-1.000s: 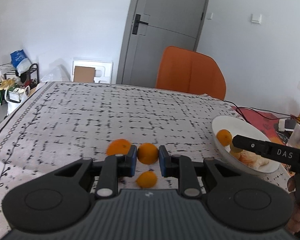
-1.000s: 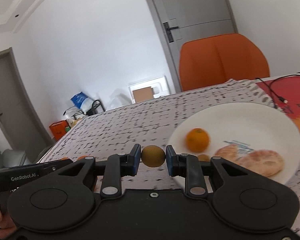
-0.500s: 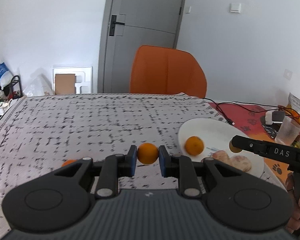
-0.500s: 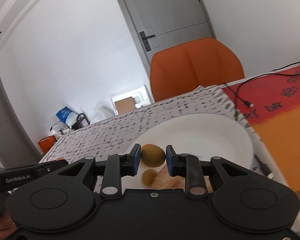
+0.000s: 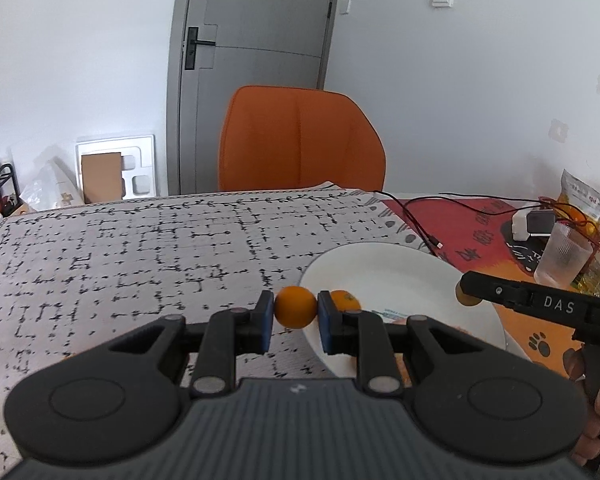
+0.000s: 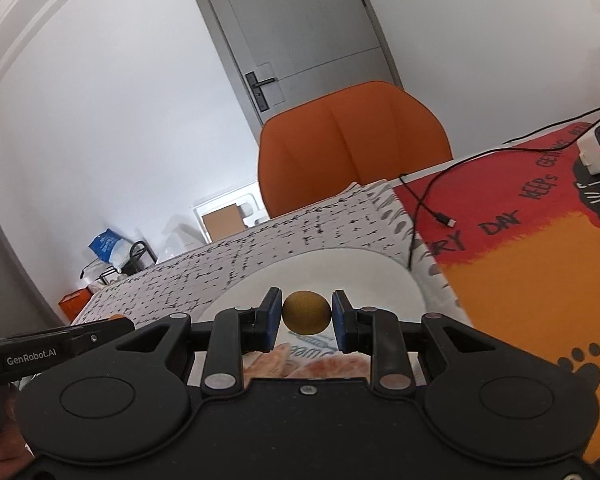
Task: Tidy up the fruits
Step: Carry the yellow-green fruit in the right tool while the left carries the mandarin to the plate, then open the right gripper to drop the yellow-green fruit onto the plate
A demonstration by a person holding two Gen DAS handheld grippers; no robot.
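Left gripper [image 5: 296, 312] pinches my small round orange [image 5: 296, 306] beside the white plate's [image 5: 400, 268] left rim. Right gripper [image 6: 307, 312] clamps a brownish-green kiwi [image 6: 307, 312] above that plate.

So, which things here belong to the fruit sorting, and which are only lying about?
For the job:
- orange in the left gripper
- kiwi in the right gripper
- white plate
- orange on the plate

Lying about:
- orange chair
- black cable
- plastic cup
- snack bag
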